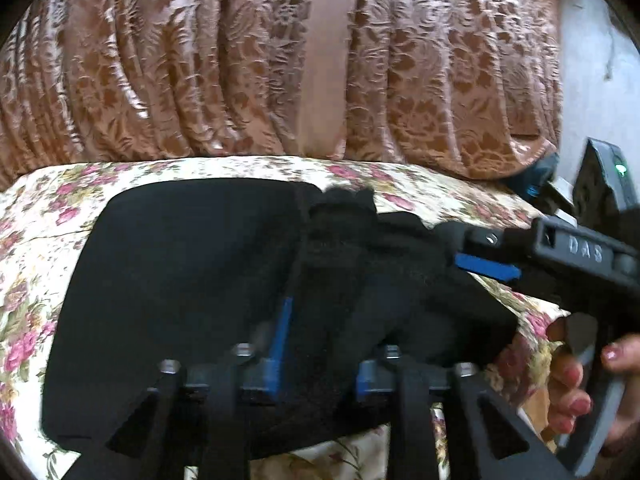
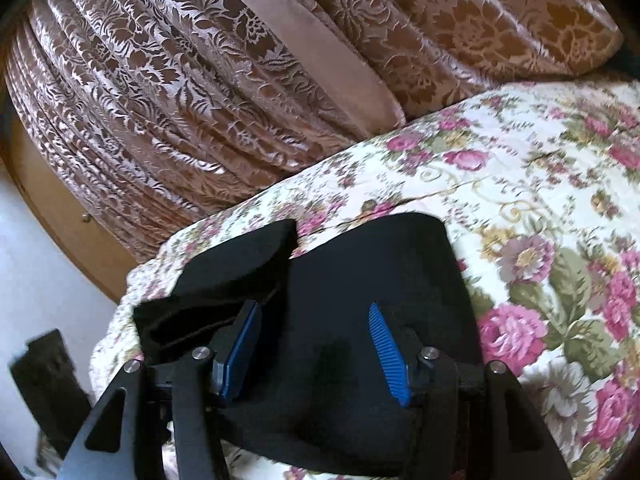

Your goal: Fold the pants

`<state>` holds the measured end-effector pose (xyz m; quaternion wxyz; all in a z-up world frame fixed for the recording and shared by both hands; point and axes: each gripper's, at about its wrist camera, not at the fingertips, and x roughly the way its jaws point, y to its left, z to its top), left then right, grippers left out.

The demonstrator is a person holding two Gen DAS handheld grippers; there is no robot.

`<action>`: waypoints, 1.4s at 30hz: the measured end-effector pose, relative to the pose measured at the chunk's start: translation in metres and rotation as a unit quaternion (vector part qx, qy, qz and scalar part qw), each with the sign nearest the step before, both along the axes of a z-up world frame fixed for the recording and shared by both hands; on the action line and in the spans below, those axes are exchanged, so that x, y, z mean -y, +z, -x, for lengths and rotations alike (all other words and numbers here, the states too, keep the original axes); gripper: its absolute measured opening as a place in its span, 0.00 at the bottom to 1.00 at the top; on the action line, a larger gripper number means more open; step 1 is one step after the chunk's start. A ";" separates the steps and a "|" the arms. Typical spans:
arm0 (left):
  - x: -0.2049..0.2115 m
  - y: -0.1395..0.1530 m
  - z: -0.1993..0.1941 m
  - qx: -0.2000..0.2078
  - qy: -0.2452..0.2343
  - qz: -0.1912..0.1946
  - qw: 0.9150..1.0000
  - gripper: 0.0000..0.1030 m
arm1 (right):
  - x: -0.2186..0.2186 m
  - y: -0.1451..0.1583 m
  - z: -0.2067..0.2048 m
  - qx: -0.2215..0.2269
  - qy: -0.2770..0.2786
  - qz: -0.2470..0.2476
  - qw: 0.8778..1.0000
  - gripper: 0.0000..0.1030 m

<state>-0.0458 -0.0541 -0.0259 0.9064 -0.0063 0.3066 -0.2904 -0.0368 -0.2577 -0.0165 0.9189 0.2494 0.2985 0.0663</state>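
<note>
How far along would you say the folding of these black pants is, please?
The pants already lie doubled into a compact black block on the floral bedspread. In hand: the left gripper has a bunched fold between its fingers, and the right gripper stands open over the cloth. Left: flattening the rumpled end.

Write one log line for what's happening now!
black pants folded on floral bedspread | left gripper open | right gripper open

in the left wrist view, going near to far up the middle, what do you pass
left gripper → black pants lying on the bedspread → bare strip of floral bedspread → brown patterned curtain hanging behind the bed
</note>
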 end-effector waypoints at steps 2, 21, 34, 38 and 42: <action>-0.002 0.001 0.011 0.002 -0.039 0.026 0.999 0.58 | -0.001 0.000 0.001 0.006 0.013 -0.020 1.000 0.55; -0.128 0.013 -0.029 -0.022 0.150 0.109 0.982 0.63 | -0.026 -0.021 -0.055 -0.095 0.082 -0.072 0.989 0.55; -0.152 -0.034 -0.040 -0.094 0.197 0.117 0.969 0.63 | -0.064 -0.032 -0.073 -0.100 0.127 -0.076 0.984 0.16; -0.144 -0.023 -0.032 -0.070 0.186 0.116 0.973 0.63 | -0.052 -0.017 -0.062 -0.064 0.133 -0.124 0.981 0.14; -0.136 -0.004 -0.028 -0.051 0.169 0.137 0.975 0.63 | -0.031 0.001 -0.046 -0.036 0.120 -0.155 0.980 0.14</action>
